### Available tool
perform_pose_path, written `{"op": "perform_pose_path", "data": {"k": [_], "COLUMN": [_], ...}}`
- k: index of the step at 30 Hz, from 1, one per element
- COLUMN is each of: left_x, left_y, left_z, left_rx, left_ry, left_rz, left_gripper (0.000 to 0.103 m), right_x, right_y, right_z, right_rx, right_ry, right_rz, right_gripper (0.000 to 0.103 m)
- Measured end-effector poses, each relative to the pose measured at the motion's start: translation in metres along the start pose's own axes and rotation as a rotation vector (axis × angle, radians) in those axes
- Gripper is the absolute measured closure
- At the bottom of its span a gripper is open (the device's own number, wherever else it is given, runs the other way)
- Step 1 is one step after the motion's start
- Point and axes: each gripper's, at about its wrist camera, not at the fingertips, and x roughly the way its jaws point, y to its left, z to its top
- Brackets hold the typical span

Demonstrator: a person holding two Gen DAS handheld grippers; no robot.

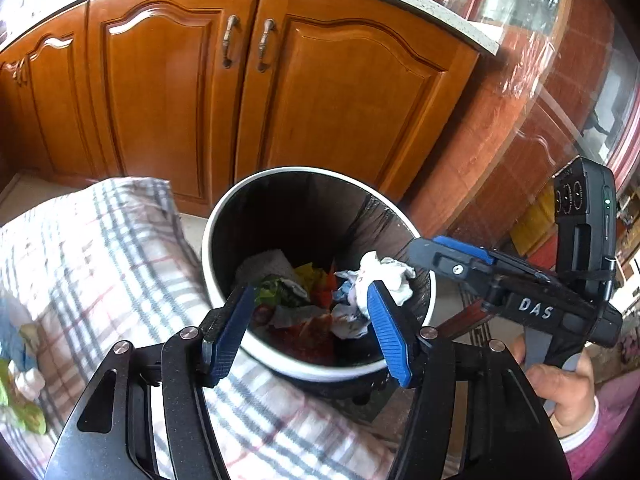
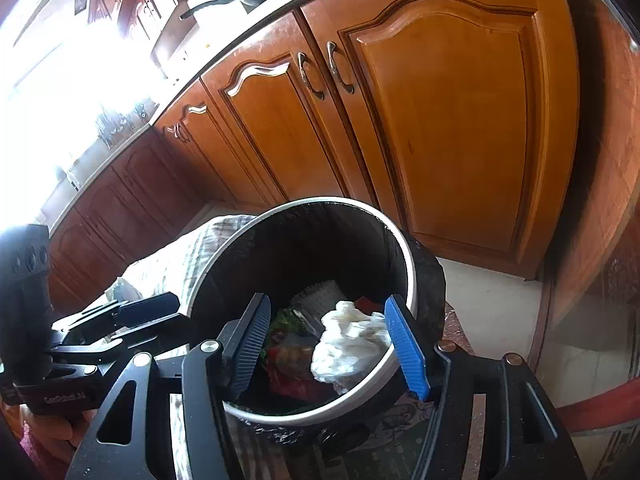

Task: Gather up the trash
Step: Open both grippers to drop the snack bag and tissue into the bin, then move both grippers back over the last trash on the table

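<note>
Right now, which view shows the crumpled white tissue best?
Right wrist view: the crumpled white tissue sits large and unobstructed between the open jaws, over the round black bin. Left wrist view shows it smaller, partly behind a blue pad.

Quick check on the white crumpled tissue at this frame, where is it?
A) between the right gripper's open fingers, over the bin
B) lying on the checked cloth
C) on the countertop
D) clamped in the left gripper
A: in the right wrist view the white crumpled tissue sits between the spread fingers of the right gripper, neither pad visibly pressing it, above the trash bin that already holds wrappers.
</note>
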Motion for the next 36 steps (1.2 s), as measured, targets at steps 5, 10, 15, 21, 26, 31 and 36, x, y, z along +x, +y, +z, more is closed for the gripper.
{"op": "perform_pose_path", "data": {"k": [5,10,15,21,26,31,36], "left_x": [-0.019,-0.043,-0.067,-0.096,-0.116,-0.133,-0.150], "left_y": [0.012,0.031,0.057,0.091,0.119,0.145,0.169], "left_z": [-0.019,-0.044,-0.070,-0.100,-0.121,-0.139,-0.147], "left_rx": [-0.050,-0.114,-0.206,-0.290,-0.348,-0.402,-0.454], "left_ry": [-0.026,-0.047,-0.060,-0.080,-0.088,-0.096,-0.116], "left_rz": [0.026,0.053,0.070,0.135,0.174,0.196,0.237], "left_gripper": [0.039,0.036,0.036,0.036,0.036,0.035,0.035], "right_x": [-0.012,-0.027,-0.031,-0.027,-0.018,-0.006,0.005], "right_y": [0.010,0.031,0.060,0.094,0.121,0.145,0.165], "right_z": [-0.004,-0.015,-0.029,-0.048,-0.065,-0.076,-0.081], "right_rx": [0.006,-0.004,-0.029,-0.078,-0.112,-0.138,-0.166], "right_ry": [-0.030,-0.066,-0.068,-0.041,-0.002,0.036,0.064], "right_rz": [0.022,0.061,0.106,0.134,0.155,0.174,0.188], "right_gripper": [0.032,0.020,0.018,0.016,0.016,0.016,0.016]}}
